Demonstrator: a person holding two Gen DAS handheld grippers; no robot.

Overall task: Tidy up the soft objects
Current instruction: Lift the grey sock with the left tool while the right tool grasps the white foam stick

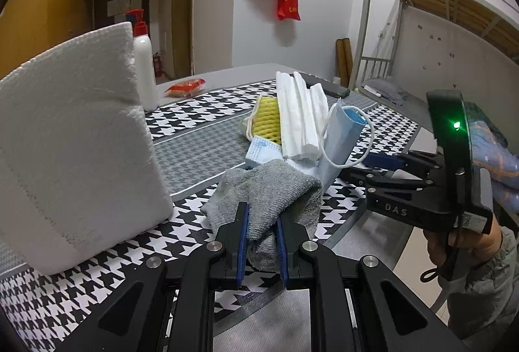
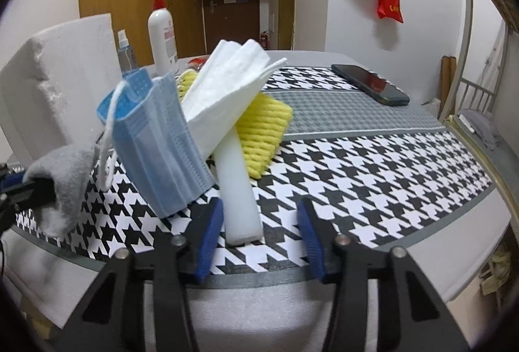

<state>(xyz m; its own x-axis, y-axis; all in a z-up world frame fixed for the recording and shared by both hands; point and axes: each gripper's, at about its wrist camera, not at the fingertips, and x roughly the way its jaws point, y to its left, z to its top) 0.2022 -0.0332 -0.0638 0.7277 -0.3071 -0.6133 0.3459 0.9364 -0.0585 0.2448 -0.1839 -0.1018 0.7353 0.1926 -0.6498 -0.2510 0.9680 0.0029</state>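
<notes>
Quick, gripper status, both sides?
Left gripper: closed on the grey sock.
Right gripper: open, holding nothing; a white foam tube lies between its fingers.

Even indoor light, soft shadows; fisheye bends edges (dark corners), near objects perhaps slightly blurred.

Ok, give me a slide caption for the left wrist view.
Left gripper clamps a grey cloth beside the soft-item pile on the houndstooth mat.

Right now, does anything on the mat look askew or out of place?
Yes. The soft items sit in a loose heap: the blue face mask stands propped on edge, leaning against the folded white tissues, which tilt over the yellow foam net. A phone lies on the mat, not a soft object.
</notes>
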